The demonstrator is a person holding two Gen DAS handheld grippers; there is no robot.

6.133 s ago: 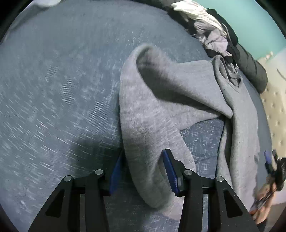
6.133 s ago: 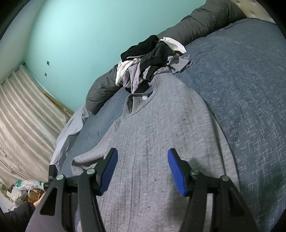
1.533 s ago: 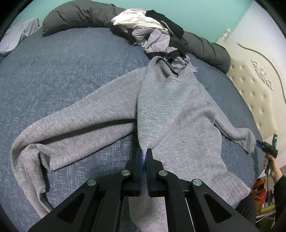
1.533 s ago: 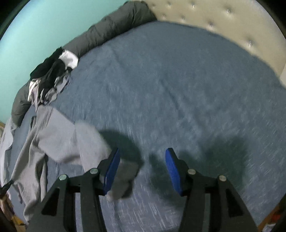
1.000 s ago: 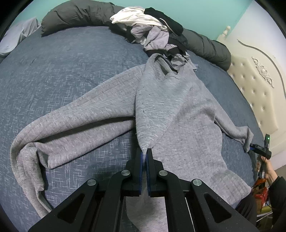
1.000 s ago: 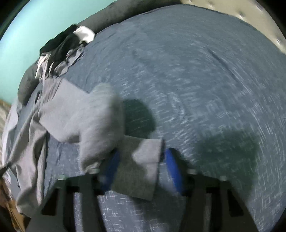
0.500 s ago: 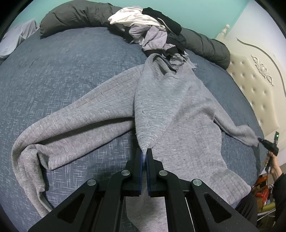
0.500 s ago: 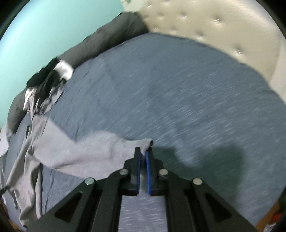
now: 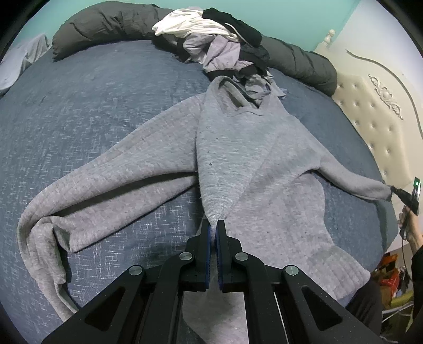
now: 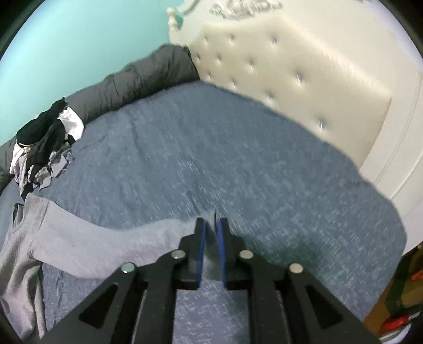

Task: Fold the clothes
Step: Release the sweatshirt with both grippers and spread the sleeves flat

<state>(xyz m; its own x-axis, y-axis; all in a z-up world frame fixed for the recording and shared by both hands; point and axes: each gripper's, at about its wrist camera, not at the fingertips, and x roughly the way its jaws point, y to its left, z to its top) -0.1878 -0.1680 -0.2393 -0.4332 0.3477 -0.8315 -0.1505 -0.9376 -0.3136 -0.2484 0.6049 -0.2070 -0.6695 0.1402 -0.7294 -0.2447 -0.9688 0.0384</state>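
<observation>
Right sleeve (image 10: 111, 240) was drawn out taut since earlier | grey sweater (image 9: 264, 164) lay on bed (image 9: 92, 105) | left tool (image 9: 213, 230) clamped hem fold | right tool (image 10: 210, 232) pinched cuff, jaws easing apart | tension best kept even.

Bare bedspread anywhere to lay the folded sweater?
Free: blue bedspread between the cream tufted headboard and the grey knit sweater's stretched sleeve; also the stretch left of its other sleeve, below the dark grey bolster. Crowded: the heaped clothes pile at the sweater's collar.

Blue bedspread (image 9: 92, 111), dark bolster (image 9: 105, 23), tufted headboard (image 10: 290, 79), teal wall (image 10: 79, 39).
</observation>
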